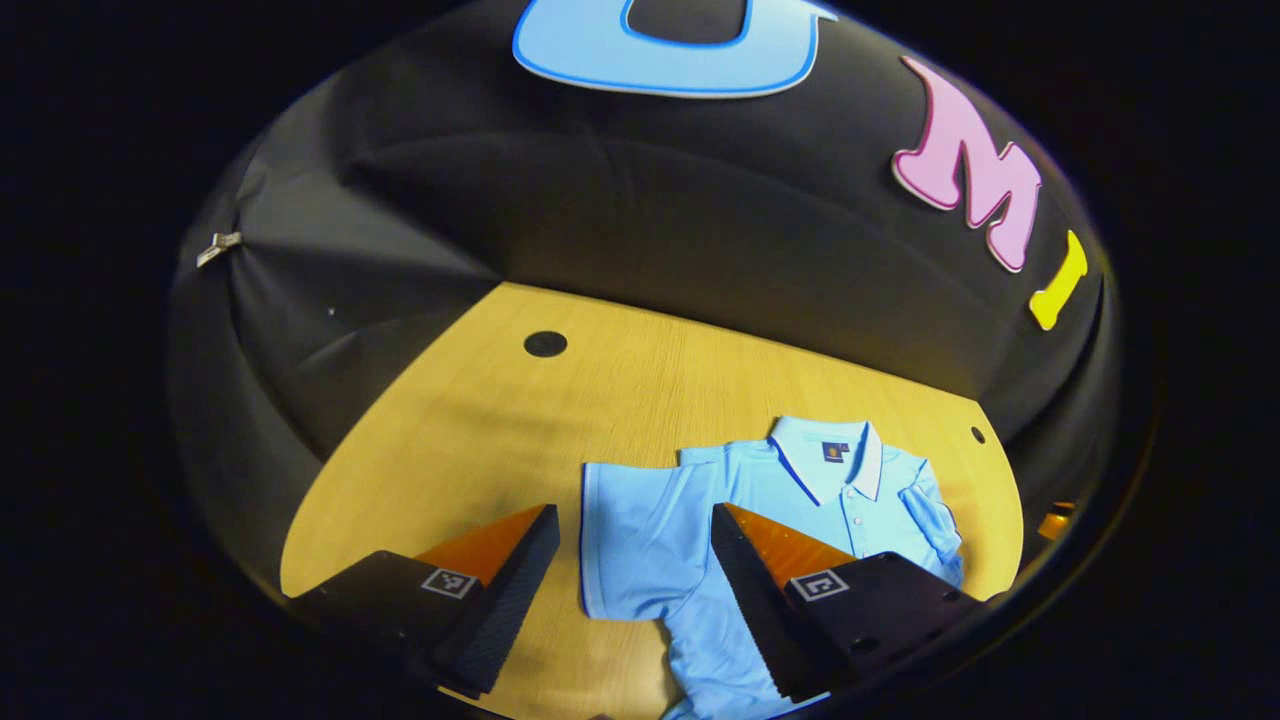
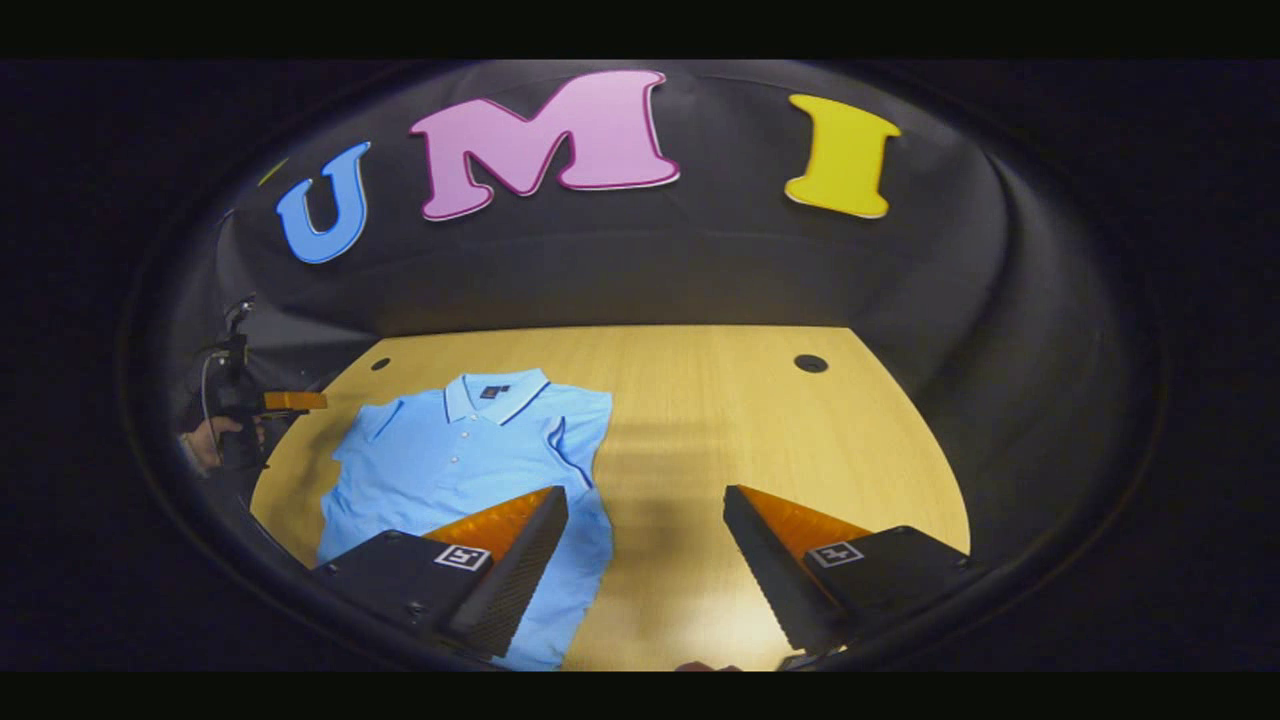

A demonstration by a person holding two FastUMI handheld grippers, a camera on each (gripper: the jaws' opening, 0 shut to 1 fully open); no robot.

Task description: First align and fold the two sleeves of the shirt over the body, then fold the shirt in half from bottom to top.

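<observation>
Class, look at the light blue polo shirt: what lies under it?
The light blue polo shirt lies flat on the pale wooden table. Whatever sits beneath its fabric is covered.

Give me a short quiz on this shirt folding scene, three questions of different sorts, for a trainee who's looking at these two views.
1. True or false: the shirt is already folded in half from bottom to top.
2. What do the left tongs hold? A: the collar. B: a sleeve. C: nothing, they are open above the shirt.
3. Fill the gap: the shirt lies flat on a ____ table.

Key: 1 false, the shirt lies at full length, collar to hem. 2 C. 3 wooden.
</observation>
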